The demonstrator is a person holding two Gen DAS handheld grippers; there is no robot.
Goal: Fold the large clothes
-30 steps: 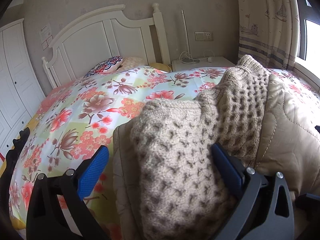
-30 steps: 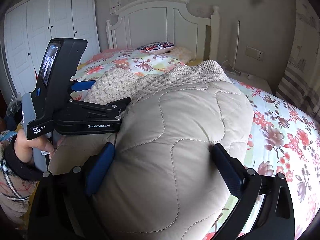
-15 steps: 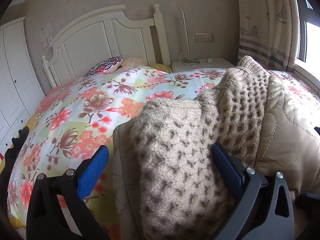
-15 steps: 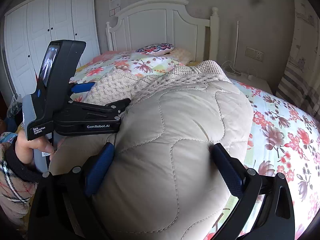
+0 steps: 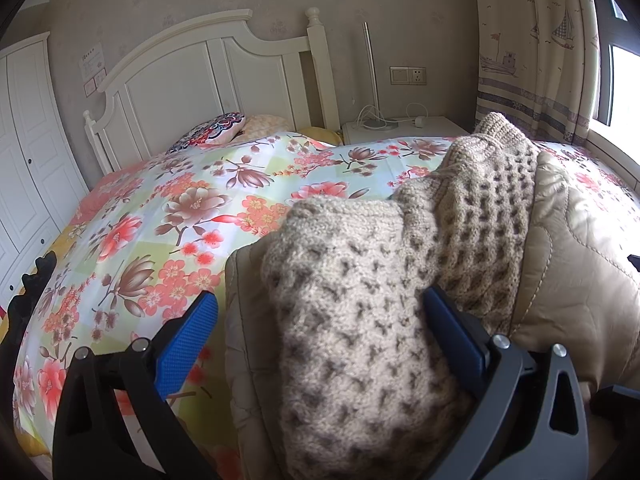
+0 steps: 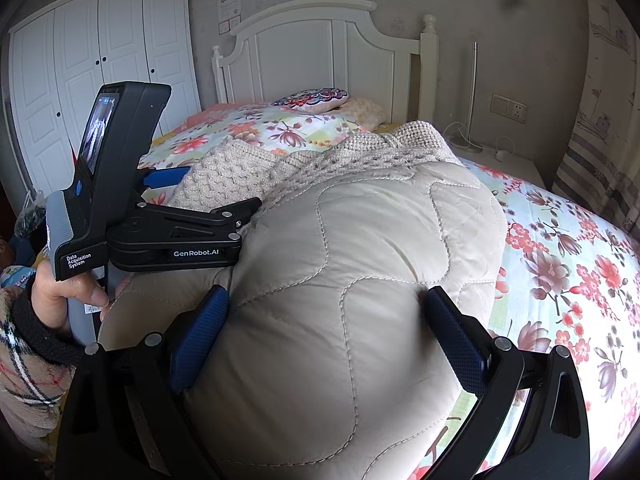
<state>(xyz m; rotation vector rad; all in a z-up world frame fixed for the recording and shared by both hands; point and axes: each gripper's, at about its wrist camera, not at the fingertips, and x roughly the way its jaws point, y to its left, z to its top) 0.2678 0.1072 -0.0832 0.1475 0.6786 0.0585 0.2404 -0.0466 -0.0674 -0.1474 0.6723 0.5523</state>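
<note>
A beige quilted coat (image 6: 360,280) with a tan knitted collar lies folded in a bulky pile on the floral bed. In the left wrist view the knitted part (image 5: 360,320) bulges between the jaws of my left gripper (image 5: 320,320), which stand wide apart around it; the quilted part (image 5: 580,272) is to the right. My right gripper (image 6: 324,320) is also wide open, its blue pads on either side of the quilted bulge. The left gripper (image 6: 192,216) shows in the right wrist view, held by a hand at the coat's left side.
The floral bedspread (image 5: 180,220) stretches to a white headboard (image 5: 208,80) with a patterned pillow (image 5: 216,130). A white nightstand (image 5: 400,128) with a lamp pole stands at the right. White wardrobe doors (image 6: 100,60) are at the left, a curtain (image 5: 532,48) at the right.
</note>
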